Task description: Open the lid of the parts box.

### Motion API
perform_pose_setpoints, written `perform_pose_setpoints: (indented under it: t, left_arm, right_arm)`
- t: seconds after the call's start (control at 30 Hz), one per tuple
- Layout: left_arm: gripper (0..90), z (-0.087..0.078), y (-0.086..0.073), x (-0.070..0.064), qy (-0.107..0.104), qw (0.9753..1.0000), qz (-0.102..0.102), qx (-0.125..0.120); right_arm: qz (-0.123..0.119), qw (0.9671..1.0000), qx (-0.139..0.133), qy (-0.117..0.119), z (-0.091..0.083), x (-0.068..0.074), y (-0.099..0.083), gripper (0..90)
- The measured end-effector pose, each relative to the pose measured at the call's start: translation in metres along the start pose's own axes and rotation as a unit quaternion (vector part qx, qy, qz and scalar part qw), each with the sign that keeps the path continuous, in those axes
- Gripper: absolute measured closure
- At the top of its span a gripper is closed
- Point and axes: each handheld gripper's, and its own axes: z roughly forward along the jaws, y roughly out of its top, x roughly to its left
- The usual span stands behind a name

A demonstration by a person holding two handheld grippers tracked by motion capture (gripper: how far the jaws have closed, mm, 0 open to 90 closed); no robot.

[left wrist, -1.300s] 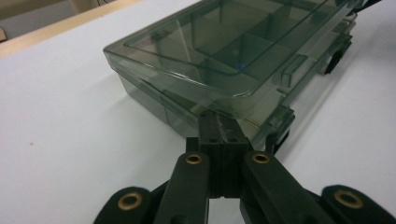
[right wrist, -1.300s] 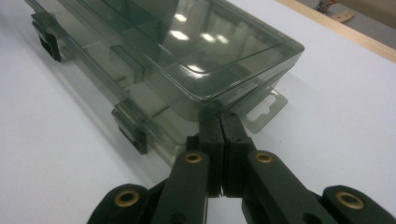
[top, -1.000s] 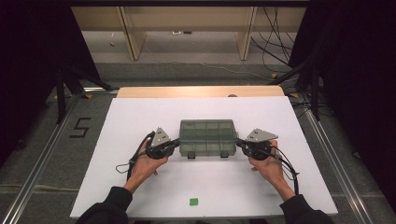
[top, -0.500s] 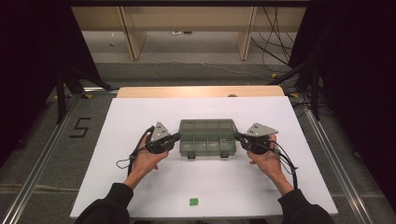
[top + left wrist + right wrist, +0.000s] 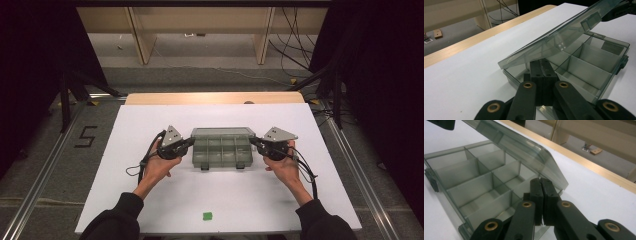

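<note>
Lifting the lid of the compartment box from both ends

My left hand-held gripper [image 5: 189, 143] and right hand-held gripper [image 5: 254, 142], both clenched, wedge under the lid [image 5: 554, 37] at either short end of the box [image 5: 222, 152], mid-worktop [image 5: 300, 200], long axis between them. The gripper views show the lid tilted up; from above that's unclear.

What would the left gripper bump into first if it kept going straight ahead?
Probably the clear box: the left gripper points under its raised lid, towards the inner dividers. Depth is unclear.
</note>
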Motion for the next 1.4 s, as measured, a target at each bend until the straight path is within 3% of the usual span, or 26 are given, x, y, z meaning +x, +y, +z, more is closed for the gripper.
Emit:
perform_pose_setpoints:
  t: [0.2, 0.3, 0.63, 0.87, 1.03, 1.2, 1.27, 1.37, 1.4]
  left_arm:
    - [89.7, -0.001, 0.006, 0.006, 0.003, 0.9999, -0.007, -0.011]
    - [89.7, 0.0, 0.006, 0.007, 0.004, 0.9999, -0.008, -0.012]
    - [89.7, 0.002, 0.012, 0.009, 0.008, 0.9998, -0.007, -0.015]
    - [89.8, 0.002, 0.012, 0.009, 0.005, 0.9998, -0.008, -0.015]
    - [89.8, 0.002, 0.013, 0.009, 0.005, 0.9999, -0.004, -0.015]
    - [89.8, 0.001, 0.014, 0.009, 0.005, 0.9998, -0.007, -0.016]
    - [89.8, 0.001, 0.014, 0.009, 0.005, 0.9998, -0.007, -0.016]
    - [89.8, 0.001, 0.014, 0.009, 0.006, 0.9999, -0.003, -0.015]
    - [89.8, 0.001, 0.014, 0.009, 0.006, 0.9999, -0.003, -0.015]
  right_arm:
    - [0.003, 1.0, -0.007, -0.006, 0.002, -0.002, 0.003, 89.2]
    - [-0.007, 0.9998, -0.014, -0.012, 0.004, -0.004, 0.005, 89.1]
    - [0.016, 0.9996, -0.017, -0.017, 0.005, -0.009, 0.006, 89.2]
    - [0.016, 0.9994, -0.027, -0.015, 0.006, -0.008, 0.007, 89.2]
    - [0.025, 0.9996, -0.014, -0.006, 0.003, -0.007, 0.007, 87.1]
    - [0.025, 0.9997, 0.002, 0.005, 0.001, -0.009, 0.005, 81.6]
    - [0.014, 0.9999, 0.0, 0.005, 0.001, -0.011, 0.004, 76.6]
    - [0.028, 0.9992, 0.017, 0.021, -0.002, -0.012, 0.004, 61.4]
    - [0.029, 0.9993, 0.018, 0.017, -0.002, -0.013, 0.004, 55.8]
